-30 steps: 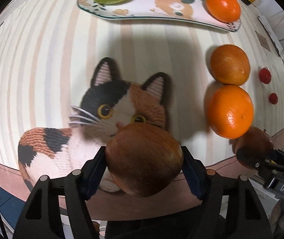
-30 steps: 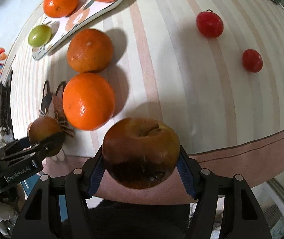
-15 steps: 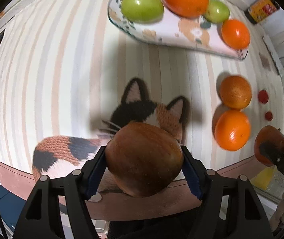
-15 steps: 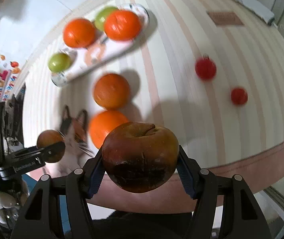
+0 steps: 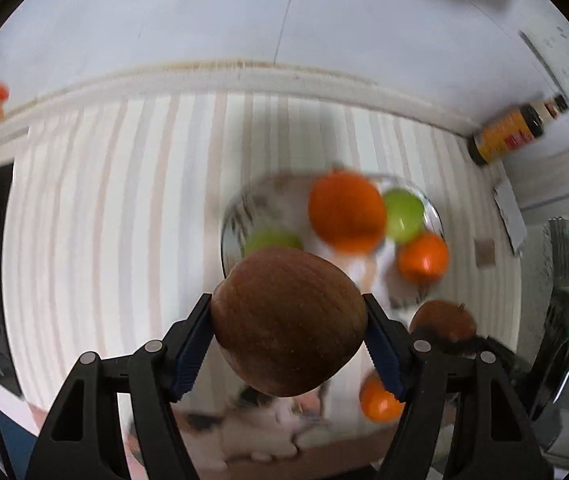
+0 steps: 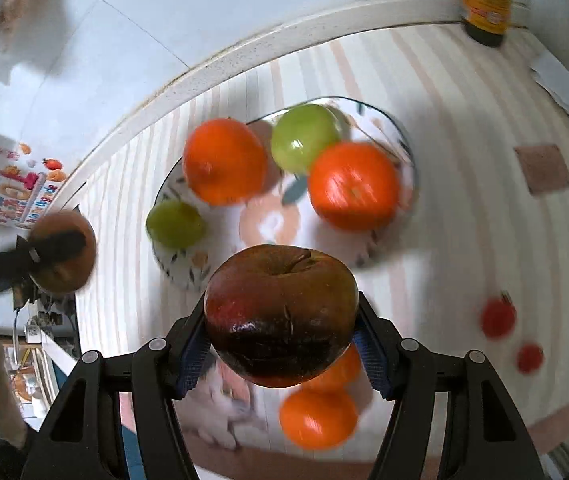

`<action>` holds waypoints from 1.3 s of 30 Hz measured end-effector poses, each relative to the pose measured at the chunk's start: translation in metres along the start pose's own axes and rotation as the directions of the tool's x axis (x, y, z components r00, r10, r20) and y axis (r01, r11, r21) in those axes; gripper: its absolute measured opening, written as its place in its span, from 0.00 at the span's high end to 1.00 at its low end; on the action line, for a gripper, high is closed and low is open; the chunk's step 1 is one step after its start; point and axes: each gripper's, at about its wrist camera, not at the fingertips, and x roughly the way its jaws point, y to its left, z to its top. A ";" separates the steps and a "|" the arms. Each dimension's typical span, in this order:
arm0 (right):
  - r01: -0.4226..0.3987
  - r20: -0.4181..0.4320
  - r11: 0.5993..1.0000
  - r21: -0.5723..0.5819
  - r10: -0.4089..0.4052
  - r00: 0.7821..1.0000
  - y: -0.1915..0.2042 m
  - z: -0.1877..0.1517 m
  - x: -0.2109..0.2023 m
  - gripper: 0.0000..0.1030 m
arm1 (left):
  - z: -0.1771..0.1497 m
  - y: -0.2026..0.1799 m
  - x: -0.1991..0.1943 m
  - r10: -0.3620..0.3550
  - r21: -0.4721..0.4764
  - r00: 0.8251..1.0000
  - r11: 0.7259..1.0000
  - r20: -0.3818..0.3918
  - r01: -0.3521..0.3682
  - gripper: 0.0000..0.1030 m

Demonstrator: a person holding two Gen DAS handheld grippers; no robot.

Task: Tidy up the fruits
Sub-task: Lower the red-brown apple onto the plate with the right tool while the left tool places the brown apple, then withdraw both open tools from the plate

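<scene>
My left gripper [image 5: 288, 330] is shut on a brown apple [image 5: 288, 320], held high above the striped mat. My right gripper [image 6: 282, 320] is shut on a dark red-brown apple [image 6: 280, 312] with its stem up. The patterned plate [image 6: 368, 254] lies ahead of both, holding two oranges [image 6: 224, 166] and two green fruits [image 6: 304, 142]. It also shows in the left wrist view [image 5: 230, 220]. The right gripper's apple [image 5: 442, 320] appears at the right of the left wrist view; the left gripper's apple [image 6: 62, 256] at the left of the right wrist view.
Two loose oranges [image 6: 318, 418] lie on the mat below the right gripper, by the cat picture [image 5: 268, 424]. Two small red fruits [image 6: 498, 316] lie at the right. A dark bottle [image 5: 504, 136] stands at the back by the white wall.
Both grippers have risen and tilted up with their apples. The plate has shifted from the top of each view toward the middle, and the wall has come into sight.
</scene>
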 end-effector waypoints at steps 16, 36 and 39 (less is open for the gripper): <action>0.026 -0.132 1.000 0.004 -0.025 0.991 0.016 0.057 0.072 0.33 | 0.088 0.012 0.098 0.045 -0.032 0.969 0.998 -0.243 -0.054 0.32; 0.208 -0.047 0.975 -0.073 -0.212 0.976 0.012 0.059 0.021 0.07 | 0.050 0.004 0.040 0.171 -0.018 0.985 0.985 -0.027 -0.171 0.08; 0.242 -0.022 0.964 -0.108 -0.245 0.969 0.013 0.050 0.010 0.07 | 0.029 0.003 0.026 0.200 -0.023 0.980 0.980 0.026 -0.199 0.08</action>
